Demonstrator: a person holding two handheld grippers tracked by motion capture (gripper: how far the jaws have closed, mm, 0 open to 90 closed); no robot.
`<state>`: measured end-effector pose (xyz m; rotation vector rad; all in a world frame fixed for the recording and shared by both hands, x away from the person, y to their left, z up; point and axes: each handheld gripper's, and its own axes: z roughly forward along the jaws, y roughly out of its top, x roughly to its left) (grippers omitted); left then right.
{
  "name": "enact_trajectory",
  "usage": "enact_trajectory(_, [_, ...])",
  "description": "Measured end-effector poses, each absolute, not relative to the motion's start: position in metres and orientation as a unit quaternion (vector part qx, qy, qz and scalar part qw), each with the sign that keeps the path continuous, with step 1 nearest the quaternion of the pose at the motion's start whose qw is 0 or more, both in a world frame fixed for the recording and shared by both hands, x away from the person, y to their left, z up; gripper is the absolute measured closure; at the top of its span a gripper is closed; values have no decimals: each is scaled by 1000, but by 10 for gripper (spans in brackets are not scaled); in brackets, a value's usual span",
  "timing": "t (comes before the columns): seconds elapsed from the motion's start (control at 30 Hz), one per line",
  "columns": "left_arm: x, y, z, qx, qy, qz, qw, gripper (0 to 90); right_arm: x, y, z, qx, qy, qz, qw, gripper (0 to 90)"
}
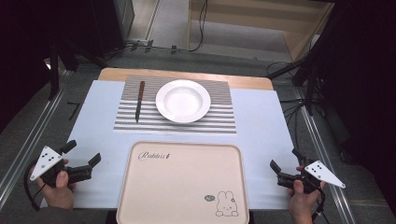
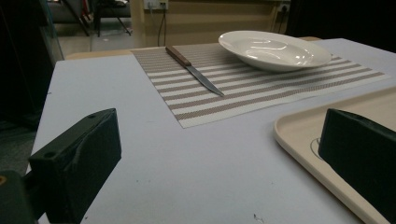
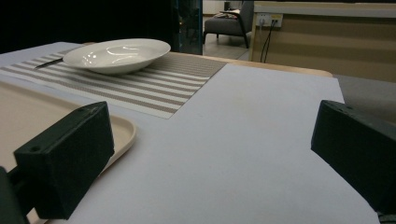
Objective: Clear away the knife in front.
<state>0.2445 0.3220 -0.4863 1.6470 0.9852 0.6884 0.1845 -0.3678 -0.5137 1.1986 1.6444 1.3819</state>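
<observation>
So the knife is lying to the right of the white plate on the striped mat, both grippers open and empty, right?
Not quite: the knife lies to the left of the white plate on the striped mat, as the high view shows. Both grippers are open and empty.

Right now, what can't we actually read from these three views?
- Tray: near edge cut off by the high view's bottom border; the left gripper view catches just one corner.
- Knife: in the right gripper view the plate hides all but a sliver.
- Tray print beside the rabbit: too small to read in the high view.
- Left gripper and right gripper: fingers apart, nothing between them.
</observation>
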Motion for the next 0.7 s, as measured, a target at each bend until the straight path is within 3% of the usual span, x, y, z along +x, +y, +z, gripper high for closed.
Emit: enact_trajectory(0.7, [243,303,-460,687,418,292,517,0,184,-363,-514,445,644,528,330,0])
